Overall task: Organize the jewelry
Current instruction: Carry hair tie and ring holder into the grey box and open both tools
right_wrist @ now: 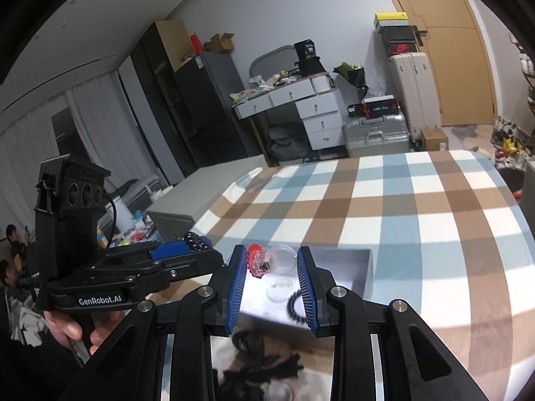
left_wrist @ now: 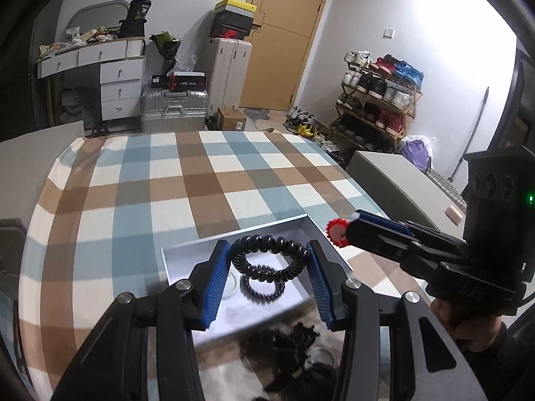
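My left gripper [left_wrist: 269,257] is shut on a black spiral hair tie [left_wrist: 269,255] and holds it above a shallow grey box [left_wrist: 187,250] on the checked tablecloth. A second black spiral tie [left_wrist: 262,289] lies inside the box. My right gripper [right_wrist: 269,260] is shut on a clear ring-shaped piece with a red toothed flower [right_wrist: 255,260] and hovers over the box's left part [right_wrist: 344,267]. It shows in the left wrist view at the right [left_wrist: 347,227], holding the red flower [left_wrist: 337,232].
A pile of dark jewelry [left_wrist: 294,341] lies on the cloth in front of the box. The checked table [left_wrist: 200,173] stretches far ahead. A grey cabinet [left_wrist: 394,173] stands right of the table. Suitcases, a dresser and a shoe rack stand at the far walls.
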`<state>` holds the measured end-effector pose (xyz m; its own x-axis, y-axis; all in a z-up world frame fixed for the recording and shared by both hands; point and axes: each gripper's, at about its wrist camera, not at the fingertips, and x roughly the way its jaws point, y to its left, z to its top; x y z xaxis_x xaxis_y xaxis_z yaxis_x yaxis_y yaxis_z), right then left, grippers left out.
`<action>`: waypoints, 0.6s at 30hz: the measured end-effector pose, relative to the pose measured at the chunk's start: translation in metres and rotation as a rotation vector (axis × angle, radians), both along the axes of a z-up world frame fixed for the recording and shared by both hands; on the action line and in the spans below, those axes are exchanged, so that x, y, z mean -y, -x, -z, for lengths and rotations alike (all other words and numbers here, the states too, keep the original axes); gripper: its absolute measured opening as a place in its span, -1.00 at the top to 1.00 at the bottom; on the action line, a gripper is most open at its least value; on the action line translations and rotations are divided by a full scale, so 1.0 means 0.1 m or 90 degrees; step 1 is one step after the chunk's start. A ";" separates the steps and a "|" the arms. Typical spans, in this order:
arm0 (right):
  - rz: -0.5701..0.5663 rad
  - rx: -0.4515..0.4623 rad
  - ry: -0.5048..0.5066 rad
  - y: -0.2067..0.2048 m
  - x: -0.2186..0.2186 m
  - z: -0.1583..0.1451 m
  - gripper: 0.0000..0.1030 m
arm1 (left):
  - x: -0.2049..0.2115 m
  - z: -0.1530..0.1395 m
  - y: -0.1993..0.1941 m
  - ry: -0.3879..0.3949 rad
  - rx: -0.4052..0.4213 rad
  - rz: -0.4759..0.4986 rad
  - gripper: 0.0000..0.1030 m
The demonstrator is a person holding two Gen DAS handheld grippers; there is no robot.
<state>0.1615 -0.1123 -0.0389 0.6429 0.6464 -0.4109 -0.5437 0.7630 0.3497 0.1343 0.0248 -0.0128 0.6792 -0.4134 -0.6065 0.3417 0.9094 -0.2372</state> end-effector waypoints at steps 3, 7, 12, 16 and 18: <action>-0.006 -0.014 0.002 -0.11 -0.04 0.02 0.42 | 0.00 0.05 -0.11 -0.003 -0.009 -0.005 0.21; -0.009 -0.045 0.015 -0.27 -0.09 0.13 0.42 | 0.03 0.14 -0.22 -0.004 -0.032 0.001 0.21; -0.006 -0.084 0.019 -0.42 -0.10 0.29 0.42 | 0.05 0.26 -0.29 -0.011 -0.056 0.005 0.21; -0.007 -0.102 0.029 -0.48 -0.12 0.37 0.42 | 0.05 0.31 -0.32 -0.009 -0.070 0.004 0.21; -0.008 -0.105 0.035 -0.50 -0.14 0.40 0.42 | 0.05 0.32 -0.33 -0.009 -0.074 0.005 0.21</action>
